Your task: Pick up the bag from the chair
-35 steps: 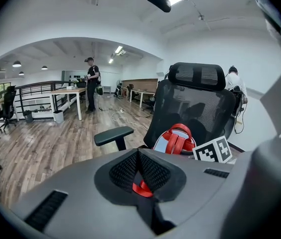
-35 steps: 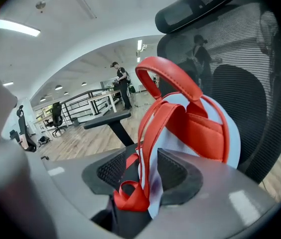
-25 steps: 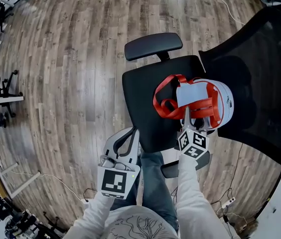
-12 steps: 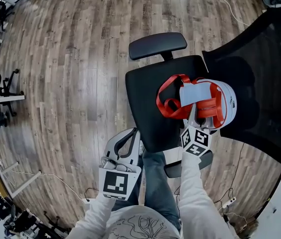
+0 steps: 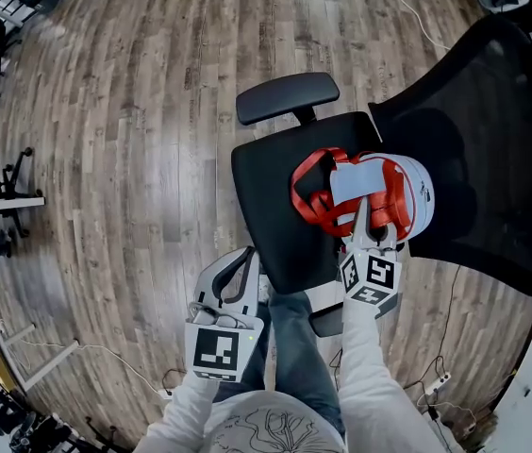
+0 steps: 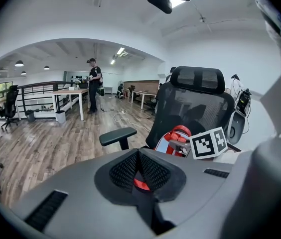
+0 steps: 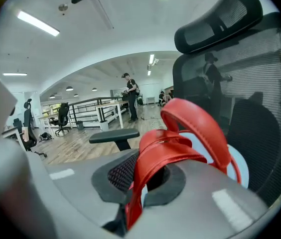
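Observation:
A white, light-blue and red bag (image 5: 379,189) lies on the black seat of an office chair (image 5: 264,196), its red straps (image 5: 315,196) bunched at its left side. My right gripper (image 5: 374,226) reaches onto the bag's near edge. In the right gripper view a red strap (image 7: 155,163) runs between its jaws, which are shut on it, with the bag's body (image 7: 215,158) just behind. My left gripper (image 5: 236,274) hangs low by the person's leg, left of the chair, shut and holding nothing (image 6: 138,156); the bag (image 6: 173,136) shows beyond it.
The chair's mesh backrest (image 5: 492,149) rises to the right of the bag and one armrest (image 5: 287,97) stands at the far side. Wood floor (image 5: 106,159) surrounds the chair. Cables and a power strip (image 5: 433,385) lie at lower right. A person (image 6: 94,83) stands far off by desks.
The right gripper stays at the bag's near edge on the straps. The bag and chair sit slightly differently in the picture as the head camera moved. The left gripper has hardly moved.

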